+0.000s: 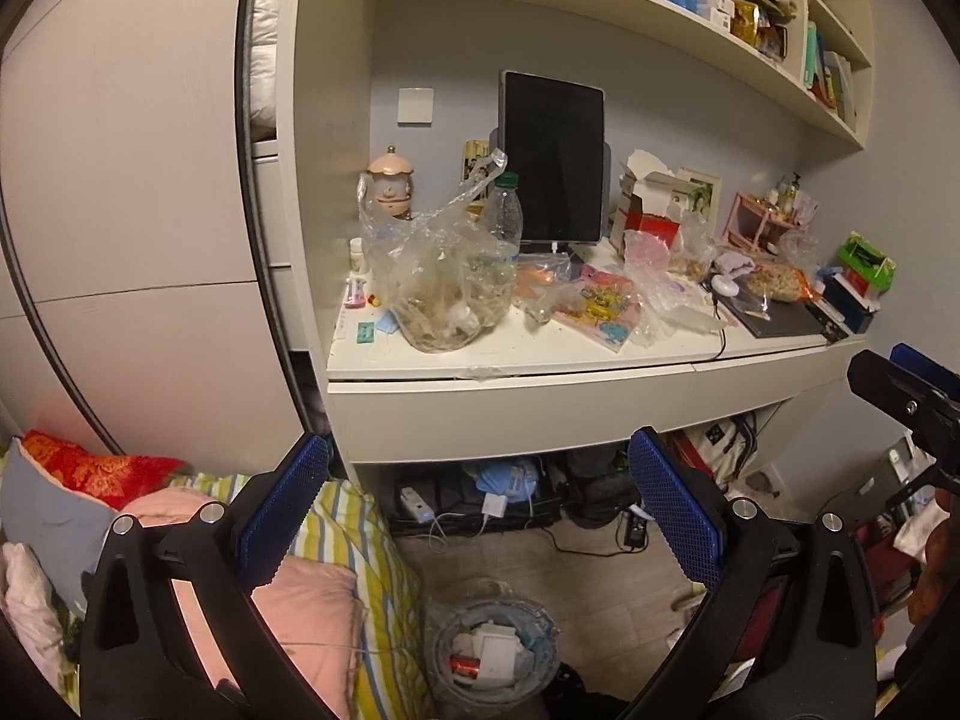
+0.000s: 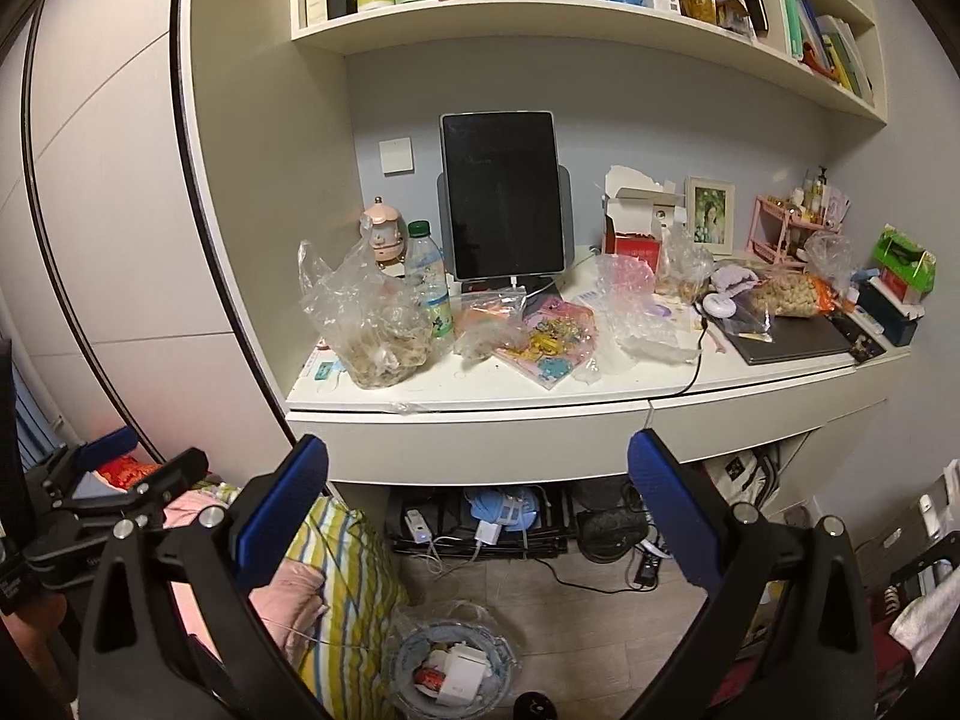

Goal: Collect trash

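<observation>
A cluttered white desk (image 1: 540, 369) (image 2: 540, 399) holds trash. A clear plastic bag of scraps (image 1: 435, 288) (image 2: 372, 330) stands at its left, with a plastic bottle (image 1: 504, 213) (image 2: 429, 282) behind it. Crumpled clear wrappers (image 1: 651, 285) (image 2: 630, 315) and a colourful packet (image 1: 603, 306) (image 2: 549, 342) lie mid-desk. A lined bin (image 1: 489, 657) (image 2: 450, 669) with some rubbish sits on the floor below. My left gripper (image 1: 480, 516) and my right gripper (image 2: 480, 516) are both open and empty, held well short of the desk edge.
A black tablet (image 1: 552, 159) (image 2: 504, 192) stands at the back on a stand. A torn red box (image 1: 648, 201), a photo frame (image 2: 711, 216), a snack bag (image 2: 780, 297) and a laptop (image 2: 786, 342) fill the right. Bedding (image 1: 336, 570) lies at left; cables and chargers (image 2: 486, 531) sit under the desk.
</observation>
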Tool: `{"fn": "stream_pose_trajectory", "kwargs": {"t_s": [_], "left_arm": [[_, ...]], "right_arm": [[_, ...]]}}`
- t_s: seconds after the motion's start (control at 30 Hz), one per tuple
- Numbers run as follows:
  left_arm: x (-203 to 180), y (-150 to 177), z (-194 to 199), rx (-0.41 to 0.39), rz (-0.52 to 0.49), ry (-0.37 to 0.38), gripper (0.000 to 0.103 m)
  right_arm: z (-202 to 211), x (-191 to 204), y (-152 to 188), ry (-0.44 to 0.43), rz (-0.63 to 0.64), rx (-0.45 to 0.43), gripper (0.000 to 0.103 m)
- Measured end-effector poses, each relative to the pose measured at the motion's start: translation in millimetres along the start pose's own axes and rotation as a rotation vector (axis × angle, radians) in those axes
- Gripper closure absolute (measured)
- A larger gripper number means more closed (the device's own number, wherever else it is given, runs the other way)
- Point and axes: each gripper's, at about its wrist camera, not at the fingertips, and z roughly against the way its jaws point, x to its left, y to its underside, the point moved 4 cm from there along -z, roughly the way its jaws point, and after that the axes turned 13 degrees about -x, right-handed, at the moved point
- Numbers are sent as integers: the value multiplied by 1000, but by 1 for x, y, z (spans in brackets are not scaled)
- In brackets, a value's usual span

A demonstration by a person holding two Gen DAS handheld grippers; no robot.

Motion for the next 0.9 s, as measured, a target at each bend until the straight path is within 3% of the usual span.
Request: {"fn": "stream_pose_trajectory", "kwargs": {"t_s": [0.43, 0.7, 0.9], "left_arm": [[-6, -7, -25, 4, 10, -70, 6], [-34, -19, -55, 7, -22, -89, 6], [-62, -19, -82, 37, -64, -65, 6]], "right_arm": [[-39, -7, -10, -55, 9, 2, 6], [-78, -33, -20, -78, -2, 7, 6], [-98, -67, -21, -36, -31, 12, 6]]}}
